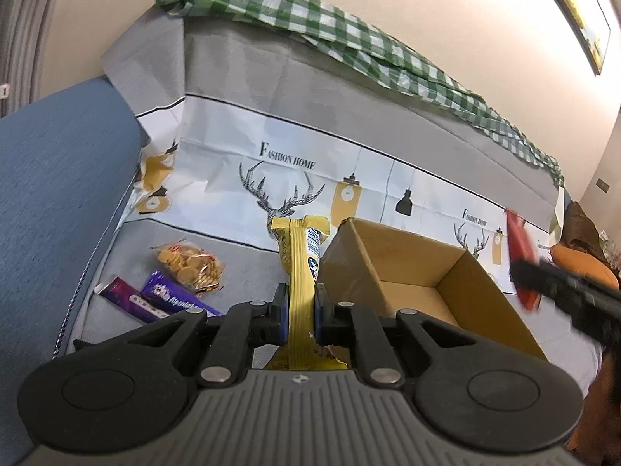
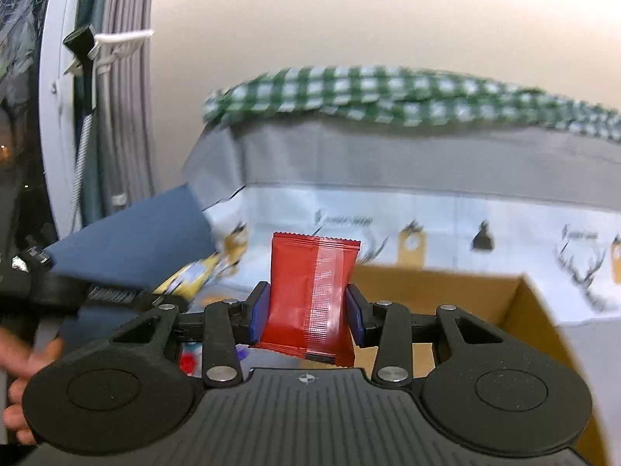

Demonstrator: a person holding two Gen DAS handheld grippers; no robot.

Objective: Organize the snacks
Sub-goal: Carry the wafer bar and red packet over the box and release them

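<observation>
cloth (image 1: 310,124): "FASHION HOME" | yellow bar (image 1: 300,272): left gripper (image 1: 302,310) | red packet (image 2: 310,295): right gripper (image 2: 308,314)

I can read "FASHION HOME" printed above the antlered deer on the grey-and-white printed cloth (image 1: 287,155). The lettering on the purple snack wrappers (image 1: 170,295) and the yellow snack packet (image 1: 300,272) is too blurred for me to read.

left gripper (image 1: 302,310): jaws clamped tight on a thin yellow packet (image 1: 300,268), pointed slightly down | right gripper (image 2: 307,312): jaws partly apart, pads pressed on a red packet (image 2: 310,295) | bare hand (image 2: 19,357) visible behind left gripper
</observation>
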